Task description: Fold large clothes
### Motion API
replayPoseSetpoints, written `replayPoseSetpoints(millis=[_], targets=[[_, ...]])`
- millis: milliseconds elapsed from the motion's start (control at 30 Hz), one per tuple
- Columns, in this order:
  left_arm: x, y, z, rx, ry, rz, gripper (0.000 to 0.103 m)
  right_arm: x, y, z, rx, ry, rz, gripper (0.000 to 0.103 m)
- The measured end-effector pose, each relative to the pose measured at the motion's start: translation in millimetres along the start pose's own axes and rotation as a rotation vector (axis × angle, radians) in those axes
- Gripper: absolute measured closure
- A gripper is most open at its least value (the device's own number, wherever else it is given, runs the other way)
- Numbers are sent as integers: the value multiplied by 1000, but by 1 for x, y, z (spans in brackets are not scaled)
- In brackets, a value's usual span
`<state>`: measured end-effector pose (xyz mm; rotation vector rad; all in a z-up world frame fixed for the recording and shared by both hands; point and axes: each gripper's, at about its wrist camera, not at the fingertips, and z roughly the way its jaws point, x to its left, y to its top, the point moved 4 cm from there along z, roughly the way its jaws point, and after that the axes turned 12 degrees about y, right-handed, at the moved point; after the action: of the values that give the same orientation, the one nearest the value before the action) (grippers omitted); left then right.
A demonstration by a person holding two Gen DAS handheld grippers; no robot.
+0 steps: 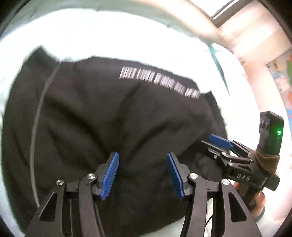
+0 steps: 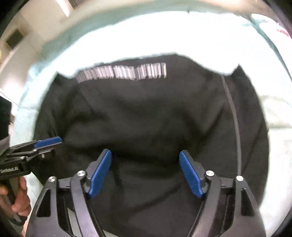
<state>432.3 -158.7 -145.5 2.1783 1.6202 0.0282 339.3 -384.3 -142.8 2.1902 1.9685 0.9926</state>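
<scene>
A black garment (image 1: 109, 118) with a line of white lettering (image 1: 160, 80) near its far edge and a thin grey stripe lies spread on a pale sheet (image 1: 109, 36). In the left wrist view my left gripper (image 1: 142, 173) hovers over the garment's near part. Its blue pads stand apart and only creased cloth shows below them. To its right, my right gripper (image 1: 217, 145) reaches in over the garment's near right corner. The right wrist view shows the same garment (image 2: 155, 113), with my right gripper (image 2: 146, 173) wide open above it and my left gripper (image 2: 53, 145) at the left edge.
The pale sheet (image 2: 164, 32) surrounds the garment on all sides. A person's hand (image 2: 18, 196) holds the left gripper's handle. A wall and a window frame (image 1: 224, 14) lie beyond the sheet, and a colourful poster (image 1: 284, 82) hangs at the right.
</scene>
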Motion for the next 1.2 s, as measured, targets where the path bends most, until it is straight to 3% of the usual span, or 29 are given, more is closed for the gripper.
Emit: replayPoseSetpoints(millis=[100, 167, 200, 300, 467, 600, 667, 800, 900, 1000, 1100, 1200], targets=[[-4, 31, 1, -45, 5, -3, 46, 0, 35, 2, -39, -77, -29, 23], [-1, 48, 25, -12, 56, -4, 46, -9, 48, 25, -8, -96, -13, 24], [2, 50, 49, 65, 74, -14, 46, -15, 48, 42, 24, -89, 6, 24], [13, 53, 88, 147, 69, -86, 46, -32, 44, 79, 73, -88, 45, 22], [15, 56, 79, 122, 27, -97, 45, -29, 42, 78, 86, -112, 41, 21], [6, 34, 31, 61, -59, 34, 45, -13, 37, 39, 30, -10, 58, 22], [7, 16, 12, 44, -52, 73, 45, 2, 21, 12, 5, 54, 43, 22], [10, -35, -11, 59, -14, 118, 44, 23, -20, -14, 18, 60, -4, 22], [19, -67, -6, 88, 20, 99, 43, 28, -44, -9, 60, 33, -44, 22], [22, -87, 18, 118, 122, 124, 43, 29, -75, 24, 156, -24, -38, 22], [25, -82, 38, 147, 177, 92, 42, 23, -82, 44, 129, -21, -9, 19], [28, -79, 31, 147, 145, 67, 41, 23, -81, 43, 91, -9, 37, 18]])
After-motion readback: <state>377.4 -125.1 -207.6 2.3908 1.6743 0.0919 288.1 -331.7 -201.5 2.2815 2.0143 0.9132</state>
